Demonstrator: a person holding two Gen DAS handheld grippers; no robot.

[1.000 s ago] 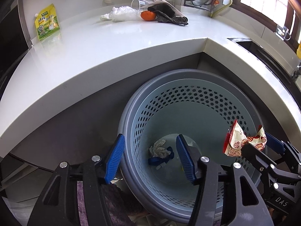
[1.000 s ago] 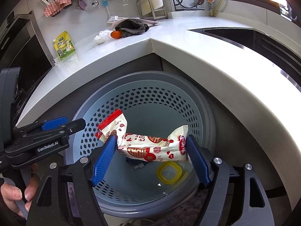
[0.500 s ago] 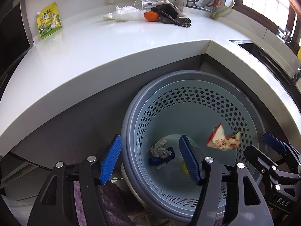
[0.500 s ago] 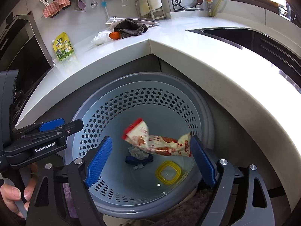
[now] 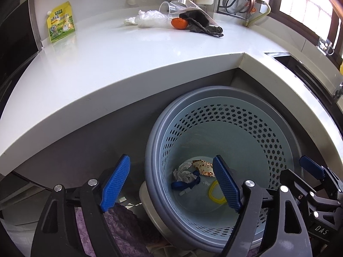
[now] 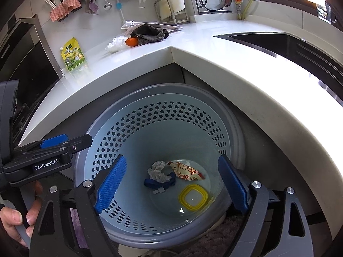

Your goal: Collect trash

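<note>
**Q.** Which step is in hand?

**A.** The drop into the bin, by the look of it complete. The right gripper [image 6: 171, 186] stands with its jaws spread wide and nothing between them, poised over the mouth of the perforated basket [image 6: 163, 115]. Directly below and ahead of its fingertips, on the basket floor, lie a red-and-white snack wrapper [image 6: 186, 171], a crumpled tissue [image 6: 157, 171], a blue strap [image 6: 158, 183] and a yellow lid ring [image 6: 193, 197]. The left gripper [image 5: 171, 184] is opening, also with nothing between its pads; the basket's near rim sits between its two fingers in its own view.

**Q.** Where is the trash not yet gathered?

**A.** Far ahead of and above both grippers, on the white counter [image 5: 128, 64]: a clump of clear plastic [image 5: 150, 20], a tipped clear cup [image 5: 169, 7], an orange object [image 5: 179, 23] touching a dark cloth [image 5: 203, 24], and, well apart to the left, a yellow pouch [image 5: 61, 22].

**Q.** What does the next move call for?

**A.** Probably lifting one gripper clear of the basket rim and over the counter edge, jaws kept wide, towards the cluster. The plastic would likely need a deep, low pinch, since it crushes easily.
</note>
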